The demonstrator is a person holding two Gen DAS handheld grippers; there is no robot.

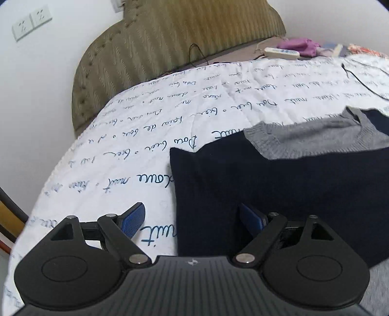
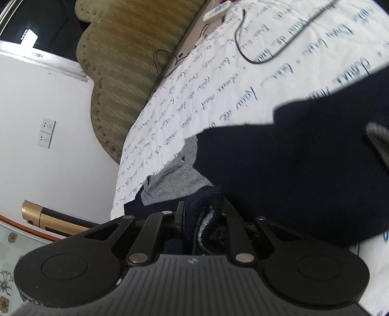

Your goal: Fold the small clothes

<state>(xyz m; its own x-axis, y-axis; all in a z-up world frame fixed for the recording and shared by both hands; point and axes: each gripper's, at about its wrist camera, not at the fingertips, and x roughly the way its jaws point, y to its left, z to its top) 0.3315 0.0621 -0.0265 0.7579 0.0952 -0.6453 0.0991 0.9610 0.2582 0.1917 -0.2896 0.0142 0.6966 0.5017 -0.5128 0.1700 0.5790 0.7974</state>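
A small navy sweater (image 1: 279,189) with a grey knit collar (image 1: 316,138) lies on the white bed sheet (image 1: 121,150) printed with blue script. My left gripper (image 1: 192,218) is open just above the sweater's left edge, with one blue pad (image 1: 132,218) over the sheet and the other over the navy cloth. My right gripper (image 2: 201,226) is shut on a bunched fold of the navy sweater (image 2: 291,170) and holds it lifted. The grey collar (image 2: 175,179) shows beyond it.
An olive padded headboard (image 1: 170,48) stands behind the bed. A white remote (image 1: 282,52), purple cloth (image 1: 299,46) and a black cable (image 2: 255,56) lie at the far side. White wall with sockets (image 1: 31,23) is at left. The bed edge drops to the floor at left.
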